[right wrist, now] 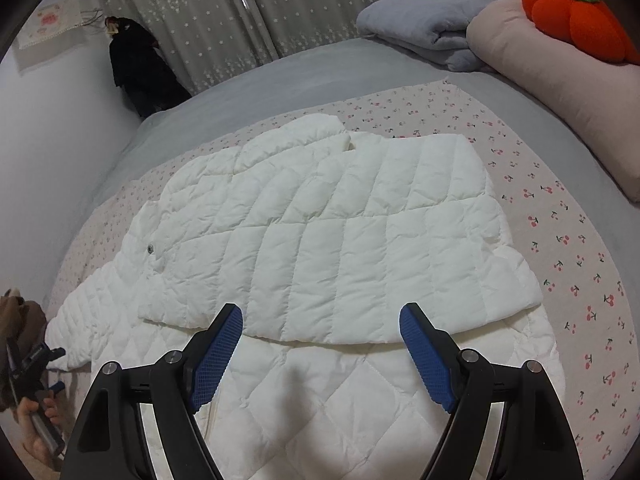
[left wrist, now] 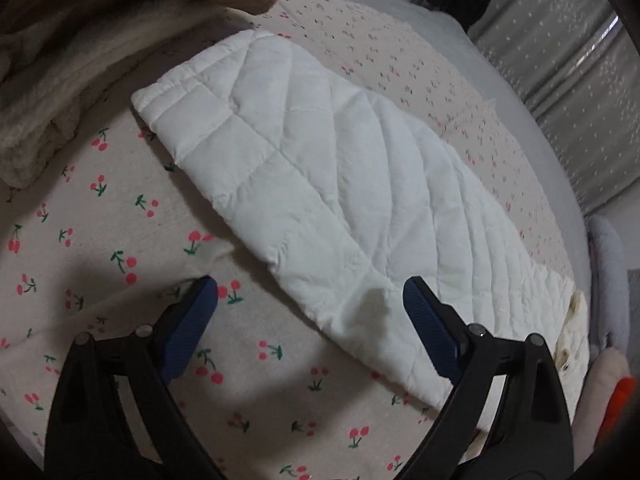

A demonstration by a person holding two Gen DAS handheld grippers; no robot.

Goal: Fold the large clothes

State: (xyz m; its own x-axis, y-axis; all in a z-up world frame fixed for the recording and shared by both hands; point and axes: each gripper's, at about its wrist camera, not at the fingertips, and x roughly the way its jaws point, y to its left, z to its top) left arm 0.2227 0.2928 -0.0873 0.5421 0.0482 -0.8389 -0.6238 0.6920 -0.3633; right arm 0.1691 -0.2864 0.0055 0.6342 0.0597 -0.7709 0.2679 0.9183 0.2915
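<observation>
A white quilted padded jacket [right wrist: 320, 240] lies flat on the cherry-print sheet [right wrist: 580, 280], with one sleeve folded across its body. Its other sleeve [left wrist: 320, 184] stretches out straight in the left wrist view, cuff at the far left. My left gripper [left wrist: 310, 300] is open and empty, just above the near edge of that sleeve. It also shows at the lower left of the right wrist view [right wrist: 36, 364]. My right gripper [right wrist: 320, 332] is open and empty, hovering over the jacket's near part by the folded sleeve's edge.
A brown and beige fleece pile [left wrist: 80, 40] sits at the upper left. A grey blanket [right wrist: 420, 28], a pink pillow [right wrist: 560, 92] and an orange plush [right wrist: 580, 16] lie at the far right. Grey curtains [right wrist: 240, 12] and a black garment [right wrist: 140, 68] stand behind the bed.
</observation>
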